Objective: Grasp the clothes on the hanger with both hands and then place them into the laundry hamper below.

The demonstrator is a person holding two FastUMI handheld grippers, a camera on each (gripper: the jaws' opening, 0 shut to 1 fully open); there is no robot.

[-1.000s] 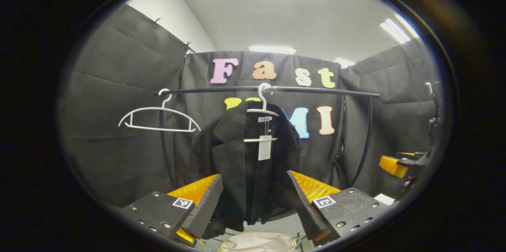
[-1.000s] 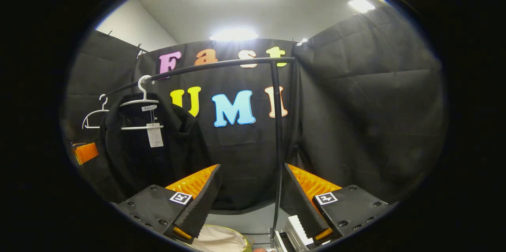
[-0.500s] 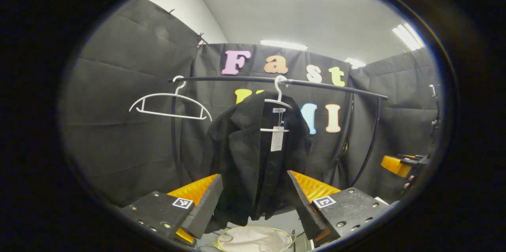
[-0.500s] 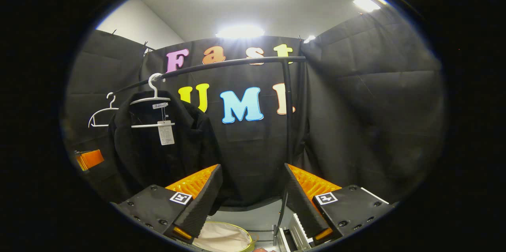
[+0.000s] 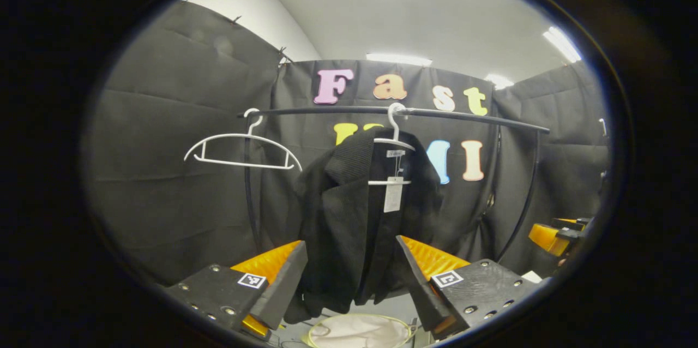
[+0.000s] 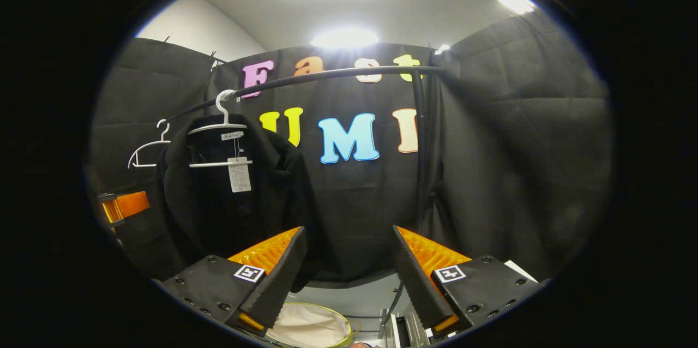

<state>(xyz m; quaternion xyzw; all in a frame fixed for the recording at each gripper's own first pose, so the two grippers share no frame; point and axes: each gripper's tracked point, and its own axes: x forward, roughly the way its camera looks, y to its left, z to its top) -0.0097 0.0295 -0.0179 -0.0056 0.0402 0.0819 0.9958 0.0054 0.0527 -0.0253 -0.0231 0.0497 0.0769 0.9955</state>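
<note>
Here, jacket (image 5: 349, 217) hangs free—hamper (image 5: 357, 331) below.

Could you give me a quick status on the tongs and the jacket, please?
Left tongs open, empty. Right tongs open, empty. Black jacket on its white hanger, ungrasped; hamper below. Nothing in the way.

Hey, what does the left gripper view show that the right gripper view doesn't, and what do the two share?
Left gripper view: the black jacket hangs straight ahead of the open left gripper, with both end posts of the rail in sight.
Right gripper view: the jacket hangs off to the left of the open right gripper, and one rail post stands ahead.
Shared: the jacket on its white hanger, an empty hanger beside it, and the hamper below.
</note>
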